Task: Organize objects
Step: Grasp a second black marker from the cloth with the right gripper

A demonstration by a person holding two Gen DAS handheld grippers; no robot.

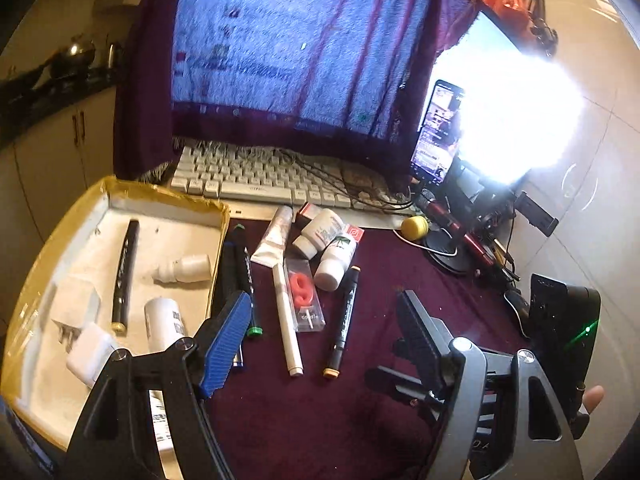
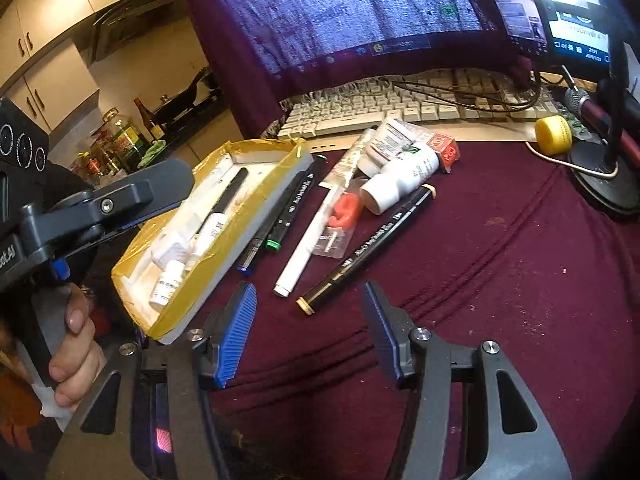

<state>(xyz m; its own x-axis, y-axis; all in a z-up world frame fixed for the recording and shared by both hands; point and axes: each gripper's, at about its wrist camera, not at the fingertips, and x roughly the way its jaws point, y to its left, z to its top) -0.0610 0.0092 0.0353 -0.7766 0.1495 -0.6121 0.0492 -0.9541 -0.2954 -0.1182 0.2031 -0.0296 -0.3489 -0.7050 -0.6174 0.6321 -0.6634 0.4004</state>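
Note:
A shallow box (image 1: 168,196) edged in yellow tape lies at the left on the maroon cloth. It holds a black pen (image 1: 126,272), white bottles (image 1: 184,268) and white plugs (image 1: 76,308). To its right lie black markers (image 1: 236,264), a white pen (image 1: 286,320), a candle packet (image 1: 304,292), a tan-ended marker (image 1: 344,320) and two white bottles (image 1: 320,232). My left gripper (image 1: 324,294) hangs open above the pens, empty. My right gripper (image 2: 309,286) is open too, just short of the tan-ended marker (image 2: 368,248), with the box (image 2: 248,216) to its left.
A white keyboard (image 1: 272,180) sits behind the objects under a cloth-draped monitor (image 1: 280,60). A yellow cap (image 1: 414,227), a microphone on its stand (image 1: 452,224), a lit phone (image 1: 438,132) and cables crowd the right. A hand (image 2: 76,344) grips the left handle.

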